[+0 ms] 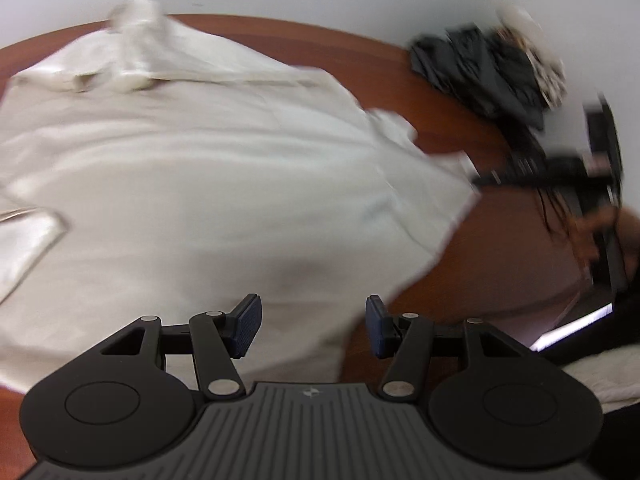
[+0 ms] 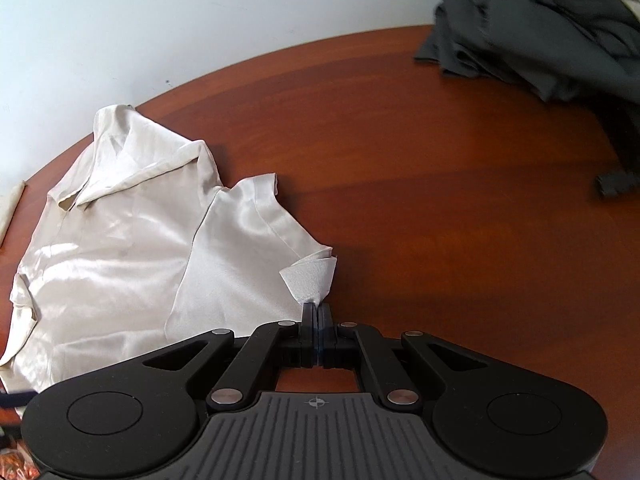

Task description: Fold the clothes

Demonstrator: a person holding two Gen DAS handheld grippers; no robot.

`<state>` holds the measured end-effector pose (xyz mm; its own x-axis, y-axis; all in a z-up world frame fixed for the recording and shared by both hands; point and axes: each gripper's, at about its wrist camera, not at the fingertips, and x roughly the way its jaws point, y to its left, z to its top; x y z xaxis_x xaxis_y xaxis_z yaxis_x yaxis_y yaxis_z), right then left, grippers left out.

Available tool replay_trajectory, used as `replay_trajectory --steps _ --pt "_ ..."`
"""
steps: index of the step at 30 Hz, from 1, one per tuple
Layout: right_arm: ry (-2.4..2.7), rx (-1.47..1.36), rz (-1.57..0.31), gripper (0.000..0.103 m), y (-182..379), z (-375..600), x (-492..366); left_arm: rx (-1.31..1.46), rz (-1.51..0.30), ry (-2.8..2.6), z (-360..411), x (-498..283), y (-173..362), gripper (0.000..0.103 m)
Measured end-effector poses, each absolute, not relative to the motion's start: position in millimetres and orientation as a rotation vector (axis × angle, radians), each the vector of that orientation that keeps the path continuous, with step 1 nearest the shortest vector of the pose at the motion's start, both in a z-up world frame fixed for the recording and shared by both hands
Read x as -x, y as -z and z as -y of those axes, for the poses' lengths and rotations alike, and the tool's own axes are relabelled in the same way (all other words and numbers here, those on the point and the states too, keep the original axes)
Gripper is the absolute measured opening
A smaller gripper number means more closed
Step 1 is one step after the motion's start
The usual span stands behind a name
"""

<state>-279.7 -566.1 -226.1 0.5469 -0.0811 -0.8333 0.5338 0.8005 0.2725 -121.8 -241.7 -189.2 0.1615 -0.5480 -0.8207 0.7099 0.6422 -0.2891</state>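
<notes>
In the right wrist view, at the bottom centre of the frame, the right gripper [image 2: 317, 312] has its jaws pressed together on a folded corner of the cream satin collared shirt [image 2: 120, 248] — the pinched hem stands up just above the fingertips. The shirt spreads across the left half of that frame on the reddish-brown wooden table [image 2: 440, 200]. In the left wrist view the left gripper [image 1: 314, 326] sits low in the frame with its jaws apart, holding nothing, over the shirt's near edge. Farther back, upper right in both views, lies a crumpled pile of dark grey fabric [image 2: 540, 40] — against the pale wall [image 2: 200, 20].
</notes>
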Motion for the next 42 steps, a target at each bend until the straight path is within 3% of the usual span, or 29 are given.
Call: replay_trajectory --steps 5,17,22,23,33,42 --pt "0.466 -0.557 -0.94 0.003 228 575 314 -0.061 -1.063 0.719 198 98 175 0.062" --pt "0.713 -0.517 -0.971 0.006 234 603 359 -0.086 -1.037 0.584 170 56 171 0.064" --pt "0.748 -0.52 -0.925 0.038 221 586 366 -0.138 -1.041 0.635 169 35 171 0.064" --pt "0.748 -0.526 -0.91 0.04 217 582 367 -0.161 -1.038 0.662 171 34 175 0.064" --pt "0.744 -0.574 -0.85 0.052 188 533 367 -0.328 -1.047 0.863 201 31 207 0.064" --pt "0.739 -0.547 -0.837 0.053 166 504 365 -0.361 -1.053 0.93 203 31 229 0.062"
